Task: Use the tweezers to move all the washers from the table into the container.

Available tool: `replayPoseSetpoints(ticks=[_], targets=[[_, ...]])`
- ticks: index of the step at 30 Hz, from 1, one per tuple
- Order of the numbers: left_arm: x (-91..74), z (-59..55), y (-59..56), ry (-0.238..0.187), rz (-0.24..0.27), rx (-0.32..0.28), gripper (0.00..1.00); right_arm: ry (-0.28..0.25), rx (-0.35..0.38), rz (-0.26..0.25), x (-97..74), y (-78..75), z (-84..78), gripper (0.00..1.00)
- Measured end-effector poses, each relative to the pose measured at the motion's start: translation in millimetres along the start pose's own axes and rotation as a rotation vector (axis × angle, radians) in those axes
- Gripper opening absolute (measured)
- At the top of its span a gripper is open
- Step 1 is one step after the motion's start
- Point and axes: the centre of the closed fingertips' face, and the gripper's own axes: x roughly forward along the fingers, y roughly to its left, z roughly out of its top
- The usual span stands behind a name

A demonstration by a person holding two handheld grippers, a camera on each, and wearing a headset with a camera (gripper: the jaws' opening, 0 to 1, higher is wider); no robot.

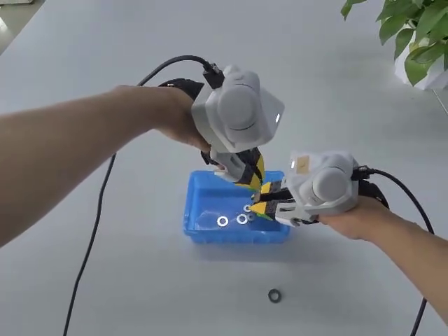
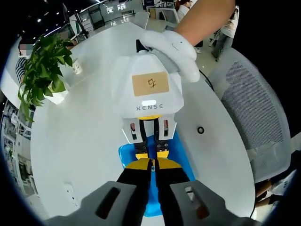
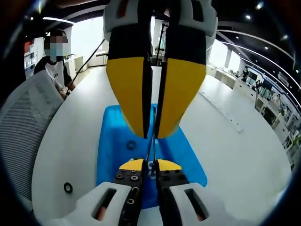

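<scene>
right tool (image 3: 150, 164) and left tool (image 3: 152, 134) both pinch tweezers (image 3: 151, 150) above container (image 3: 110, 155); head view shows washers (image 1: 222, 222) inside.

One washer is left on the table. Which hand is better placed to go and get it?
Probably the right. The washer lies outside the container's near wall, closer to the right gripper than the left gripper, which sits farther back. The tweezers run between both.

Left gripper (image 1: 250, 175) and right gripper (image 1: 261, 208) face each other, tips close, jaws closed.
</scene>
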Motion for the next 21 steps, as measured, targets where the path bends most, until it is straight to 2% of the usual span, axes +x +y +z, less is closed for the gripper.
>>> replayPoseSetpoints(ticks=[2,13,21], targets=[[1.0,-1.8,0.3,0.010,0.000,0.009,0.06,0.000,-0.001,-0.001,0.2,0.0,0.0,0.09],[1.4,-3.9,3.3,0.006,0.004,-0.014,0.04,0.008,0.002,0.003,0.6,0.6,-1.3,0.10],[0.9,-3.2,3.5,0.009,0.006,-0.013,0.04,0.010,0.016,0.005,-3.5,1.9,-0.5,0.16]])
